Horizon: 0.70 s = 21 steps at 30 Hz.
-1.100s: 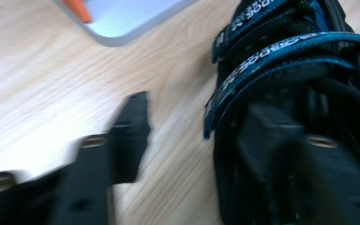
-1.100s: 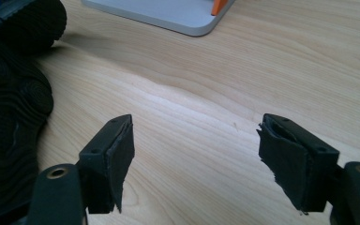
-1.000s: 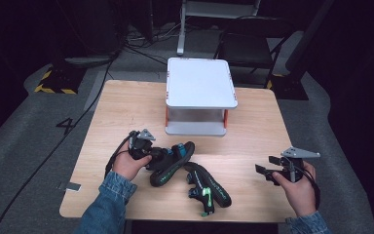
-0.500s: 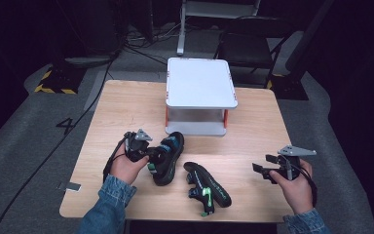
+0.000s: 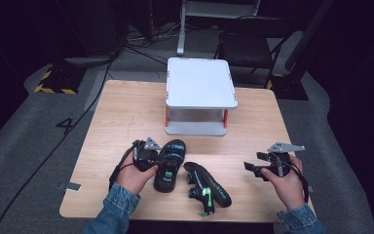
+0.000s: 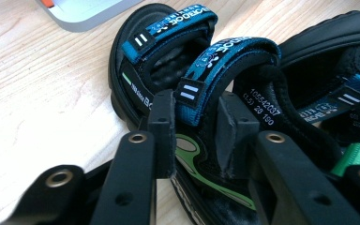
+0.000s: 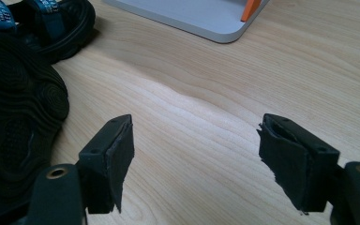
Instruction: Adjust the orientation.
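Sandals sit on the near part of the wooden table [image 5: 126,112]: one upright sandal [image 5: 168,165] at my left gripper [image 5: 151,153], and a second sandal [image 5: 207,187] lying on its side just right of it, sole turned toward my right gripper [image 5: 253,168]. In the left gripper view my left jaws have just been opening a little, and the blue rear strap [image 6: 215,70] of the upright sandal stands between them; the pads [image 6: 166,129] are right against it, though I cannot tell whether they press on it. Both blue straps carry white lettering that looks like "BOGE", too stretched to read fully. Small white numbers on the black lining [image 6: 265,105] read roughly "105542037" and "(1.5) 29 190". Green trim marks the footbed. My right jaws stand wide apart above bare wood in the right gripper view, gripping nothing, with the ridged black sole [image 7: 14,117] near their left. Farther off stands a white two-tier stand [image 5: 200,83] with orange posts.
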Available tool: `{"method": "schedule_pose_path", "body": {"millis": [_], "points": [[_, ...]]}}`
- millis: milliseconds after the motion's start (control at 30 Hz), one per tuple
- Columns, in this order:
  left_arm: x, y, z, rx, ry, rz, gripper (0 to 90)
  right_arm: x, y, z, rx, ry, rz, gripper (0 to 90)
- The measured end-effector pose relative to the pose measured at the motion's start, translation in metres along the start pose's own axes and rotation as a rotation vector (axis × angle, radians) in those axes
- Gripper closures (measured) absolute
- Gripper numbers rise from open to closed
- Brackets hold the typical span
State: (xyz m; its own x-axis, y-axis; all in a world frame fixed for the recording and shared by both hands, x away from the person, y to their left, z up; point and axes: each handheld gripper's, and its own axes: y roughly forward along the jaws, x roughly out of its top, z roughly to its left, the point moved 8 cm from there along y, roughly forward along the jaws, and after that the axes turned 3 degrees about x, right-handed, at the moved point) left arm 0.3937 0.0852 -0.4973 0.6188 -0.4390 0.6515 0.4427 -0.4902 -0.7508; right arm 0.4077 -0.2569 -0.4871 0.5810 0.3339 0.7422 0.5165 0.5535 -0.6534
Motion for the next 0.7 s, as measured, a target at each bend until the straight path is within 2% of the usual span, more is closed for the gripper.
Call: {"method": "schedule_pose_path", "body": {"millis": [33, 133, 233, 367, 400, 433, 467, 500, 533, 567, 600, 633, 667, 700], "points": [[-0.001, -0.002, -0.006, -0.036, 0.001, 0.033, 71.4, 0.000, -0.001, 0.000, -0.002, 0.000, -0.002, 27.5], [-0.001, -0.002, -0.011, -0.058, 0.017, 0.048, 71.4, 0.000, -0.001, 0.000, -0.003, -0.002, -0.001, 27.5], [-0.003, -0.004, -0.010, -0.068, 0.046, 0.067, 71.4, 0.000, -0.002, 0.000, -0.001, -0.006, -0.005, 27.5], [-0.006, -0.006, -0.007, -0.089, 0.042, 0.076, 69.3, 0.002, -0.003, 0.003, 0.003, -0.006, -0.011, 27.5], [-0.005, -0.006, -0.007, -0.097, 0.039, 0.067, 69.3, 0.002, -0.003, 0.003, 0.003, -0.006, -0.011, 27.5], [-0.003, -0.007, -0.007, -0.120, 0.024, 0.035, 56.8, 0.002, -0.003, 0.005, 0.007, -0.013, -0.010, 27.5], [0.000, -0.008, -0.007, -0.129, 0.017, 0.010, 56.8, 0.002, -0.003, 0.005, 0.007, -0.013, -0.010, 27.5], [0.006, -0.014, -0.005, -0.160, -0.004, -0.058, 46.5, 0.006, -0.003, 0.010, 0.009, -0.032, -0.029, 28.2], [0.006, -0.014, -0.005, -0.160, -0.004, -0.058, 44.4, 0.007, -0.004, 0.012, 0.007, -0.043, -0.038, 29.1], [0.009, -0.022, 0.000, -0.168, -0.008, -0.099, 41.6, 0.010, -0.005, 0.017, 0.014, -0.064, -0.048, 29.8], [0.009, -0.022, 0.000, -0.168, -0.008, -0.099, 39.7, 0.010, -0.005, 0.017, 0.014, -0.064, -0.048, 29.8], [0.010, -0.028, 0.006, -0.150, -0.001, -0.128, 38.1, 0.015, -0.006, 0.026, 0.035, -0.091, -0.062, 30.5], [0.010, -0.028, 0.006, -0.150, -0.001, -0.128, 36.6, 0.015, -0.006, 0.026, 0.035, -0.091, -0.062, 30.5], [0.011, -0.031, 0.011, -0.124, 0.003, -0.142, 36.6, 0.016, -0.006, 0.029, 0.041, -0.102, -0.066, 30.6]]}}
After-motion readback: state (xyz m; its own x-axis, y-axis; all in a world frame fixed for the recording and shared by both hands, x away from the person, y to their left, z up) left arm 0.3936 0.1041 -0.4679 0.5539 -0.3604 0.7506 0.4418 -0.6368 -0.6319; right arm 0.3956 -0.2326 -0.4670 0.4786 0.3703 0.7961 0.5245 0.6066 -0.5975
